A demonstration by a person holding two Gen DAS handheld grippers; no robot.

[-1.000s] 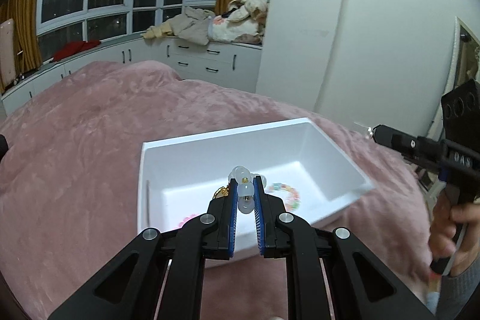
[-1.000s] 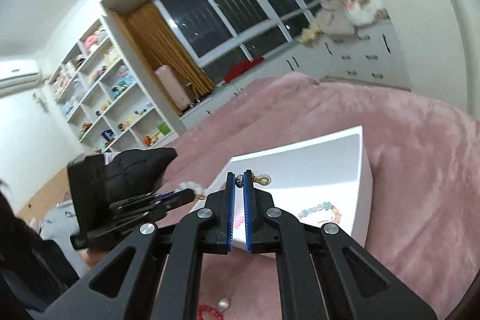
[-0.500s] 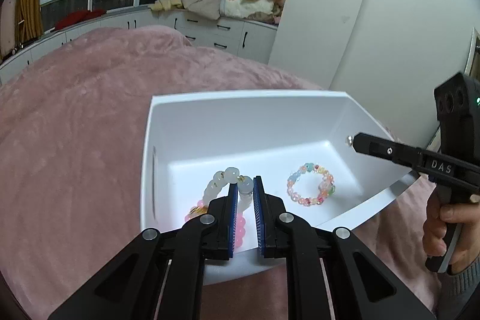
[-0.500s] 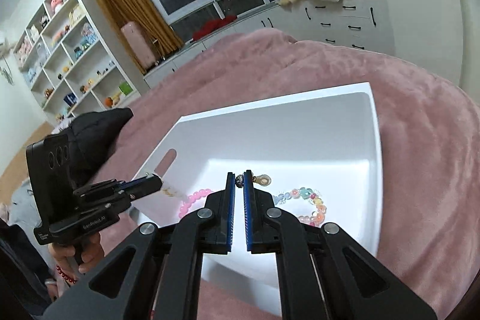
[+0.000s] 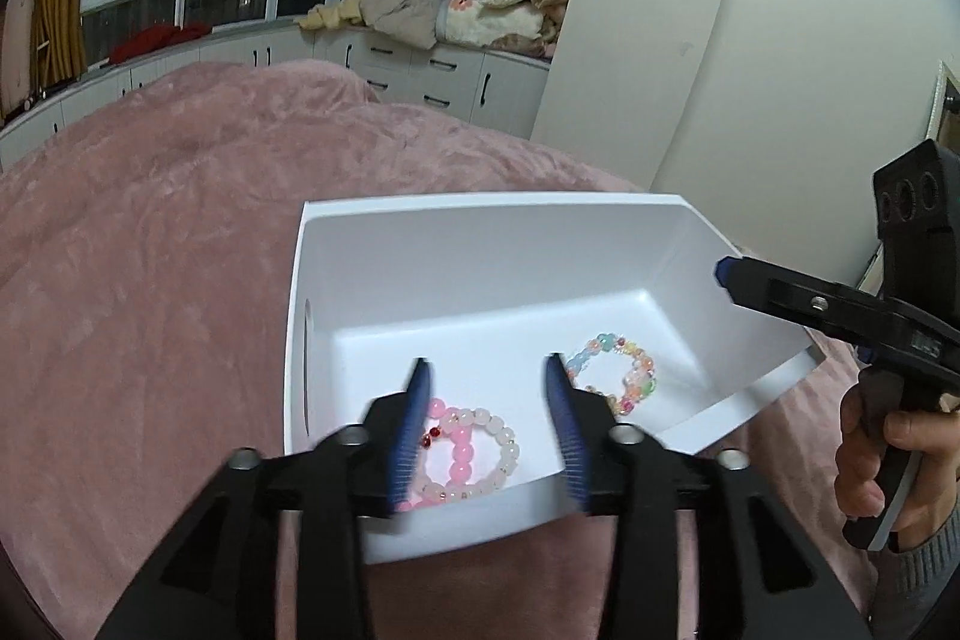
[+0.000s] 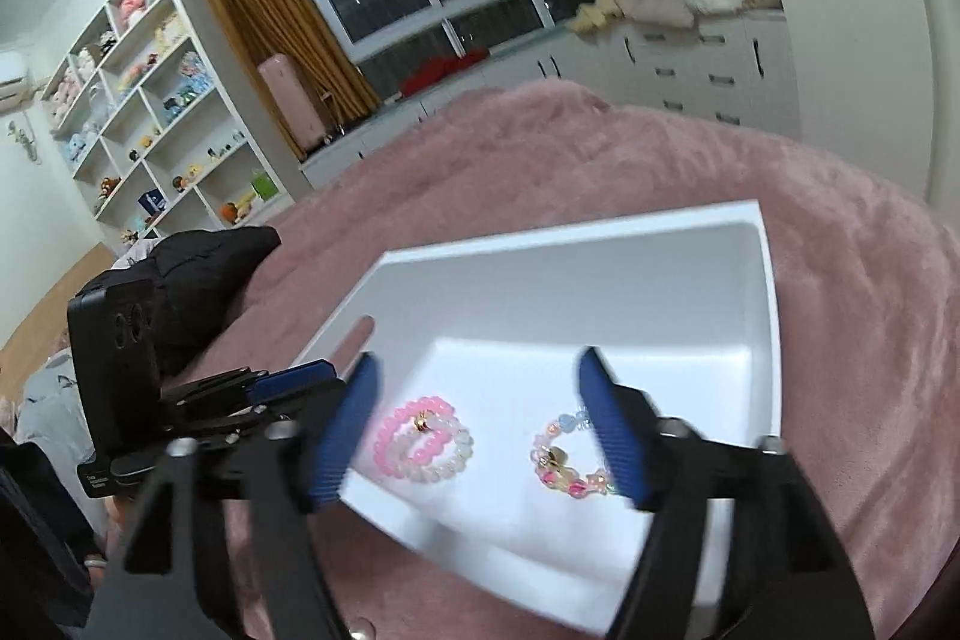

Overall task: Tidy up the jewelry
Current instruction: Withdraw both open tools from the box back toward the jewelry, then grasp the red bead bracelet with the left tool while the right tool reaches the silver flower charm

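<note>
My left gripper [image 5: 489, 394] points forward and down over the near rim of the open white plastic bin [image 5: 480, 244]. Its jaws are opening, with nothing pressed between the blue ribbed pads [image 5: 414, 424]. My right gripper [image 6: 477, 430] enters from the bin's other side at a similar downward tilt. Its jaws are also opening and stand wide, with nothing clamped. In the left wrist view, my right hand [image 5: 882, 460] wraps the black handle at the right edge.

The pink and milky-white beaded bracelets [image 5: 465, 451] lie looped together on the bin floor, with a small gold and red charm on top. They sit below and between my left jaws, close to the left pad; I cannot tell whether they touch it. In the right wrist view, the same bracelets [image 6: 423, 439] lie just inside my right gripper's left pad.

The pastel multicolour beaded bracelet [image 5: 618, 373] lies flat on the bin floor, apart from the pink pair and just beyond my left gripper's right pad. In the right wrist view, this bracelet [image 6: 567, 460] sits against the inner side of my right pad.

The bin rests on a pink plush bedspread [image 5: 150, 244].
</note>
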